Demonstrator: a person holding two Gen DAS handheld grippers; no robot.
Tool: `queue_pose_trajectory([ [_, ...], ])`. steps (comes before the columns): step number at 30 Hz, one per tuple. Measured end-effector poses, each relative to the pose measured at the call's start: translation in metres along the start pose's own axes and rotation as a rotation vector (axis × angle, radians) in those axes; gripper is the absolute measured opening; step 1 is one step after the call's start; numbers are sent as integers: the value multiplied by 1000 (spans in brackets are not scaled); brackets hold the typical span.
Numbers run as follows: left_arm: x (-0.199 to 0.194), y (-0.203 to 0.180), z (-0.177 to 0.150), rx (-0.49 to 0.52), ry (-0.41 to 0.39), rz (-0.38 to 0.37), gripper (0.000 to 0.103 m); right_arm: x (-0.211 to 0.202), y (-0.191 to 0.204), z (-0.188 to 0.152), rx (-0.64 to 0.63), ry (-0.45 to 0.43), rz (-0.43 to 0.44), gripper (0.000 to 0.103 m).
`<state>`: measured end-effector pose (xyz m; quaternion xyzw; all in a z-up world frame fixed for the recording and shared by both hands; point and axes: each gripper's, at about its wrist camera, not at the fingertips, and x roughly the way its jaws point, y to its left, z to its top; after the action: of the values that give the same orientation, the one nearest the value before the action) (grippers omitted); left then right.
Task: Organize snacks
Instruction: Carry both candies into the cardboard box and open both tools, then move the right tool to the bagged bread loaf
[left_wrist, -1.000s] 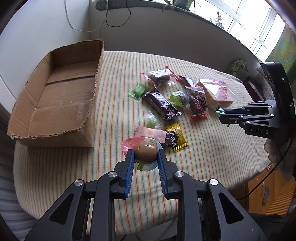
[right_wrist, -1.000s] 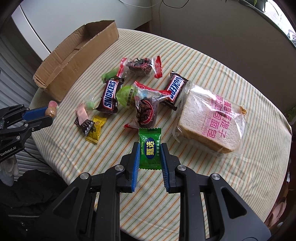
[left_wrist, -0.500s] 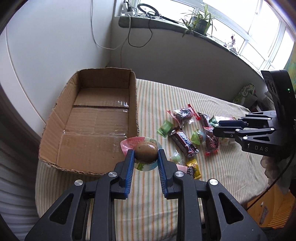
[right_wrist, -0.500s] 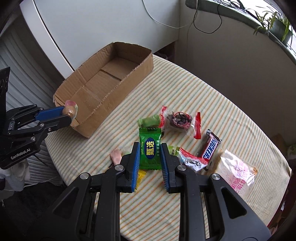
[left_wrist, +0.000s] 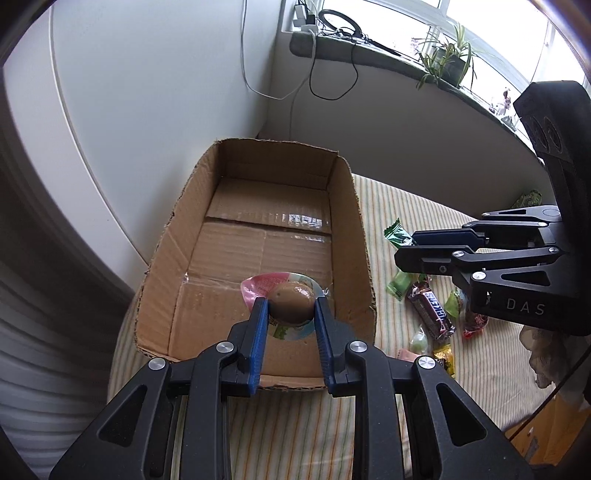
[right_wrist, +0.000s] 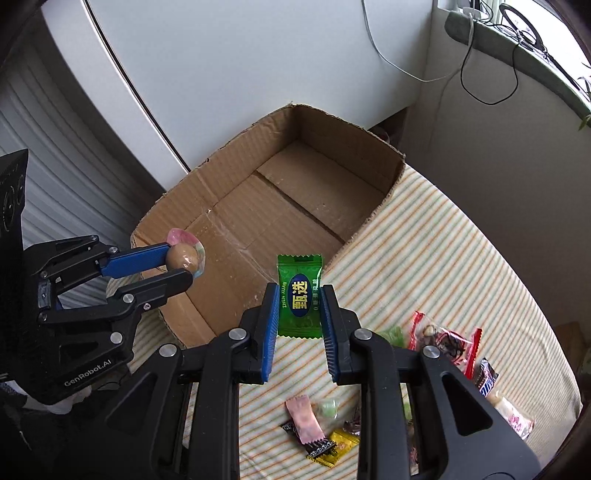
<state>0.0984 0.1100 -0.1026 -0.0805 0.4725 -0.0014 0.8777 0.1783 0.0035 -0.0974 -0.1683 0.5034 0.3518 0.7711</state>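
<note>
My left gripper (left_wrist: 290, 308) is shut on a brown egg-shaped snack (left_wrist: 291, 302) in a clear pink-edged wrapper, held above the near end of the empty cardboard box (left_wrist: 354, 206). My right gripper (right_wrist: 300, 304) is shut on a green candy packet (right_wrist: 300, 295), held above the box's near right wall (right_wrist: 369, 218). The left gripper and its egg snack (right_wrist: 181, 256) show at the left of the right wrist view. The right gripper (left_wrist: 406, 247) shows at the right of the left wrist view, with the packet's end (left_wrist: 397, 236) sticking out.
Loose snacks lie on the striped tablecloth (right_wrist: 443, 258): a Snickers bar (left_wrist: 430, 312), a red-ended packet (right_wrist: 443, 338), a pink packet (right_wrist: 304, 419), a yellow candy (right_wrist: 341, 443). A white wall and cables stand behind the box. The table edge is close at the left.
Both grippers have lifted their snacks off the table and swung left toward the box. The left one now hangs over the box's near end, the right one at its side wall.
</note>
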Motion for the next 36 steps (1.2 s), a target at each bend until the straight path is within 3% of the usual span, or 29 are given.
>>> queue_pose_trajectory([
  [10,10,20,2,-35,24,27,24,24,16,18,-33,21,15,26],
  [12,10,21,2,-30,26,31,25,22,17,17,-40,18,7,43],
  [13,11,21,2,-28,30,36,26,21,18,16,-44,11,1,58],
  [14,11,21,2,-27,32,37,32,20,18,16,-43,3,-6,66],
  [15,10,21,1,-26,32,36,36,17,17,16,-38,-4,-8,68],
  [16,10,22,2,-25,28,41,45,16,16,16,-31,-8,-9,68],
  [17,9,22,2,-24,23,45,47,15,14,15,-23,-9,-12,68],
  [31,0,9,4,-12,12,30,47,-13,-4,0,40,-46,-57,71],
  [36,-3,-4,7,-18,11,-10,47,-30,-25,-17,102,-61,-74,71],
])
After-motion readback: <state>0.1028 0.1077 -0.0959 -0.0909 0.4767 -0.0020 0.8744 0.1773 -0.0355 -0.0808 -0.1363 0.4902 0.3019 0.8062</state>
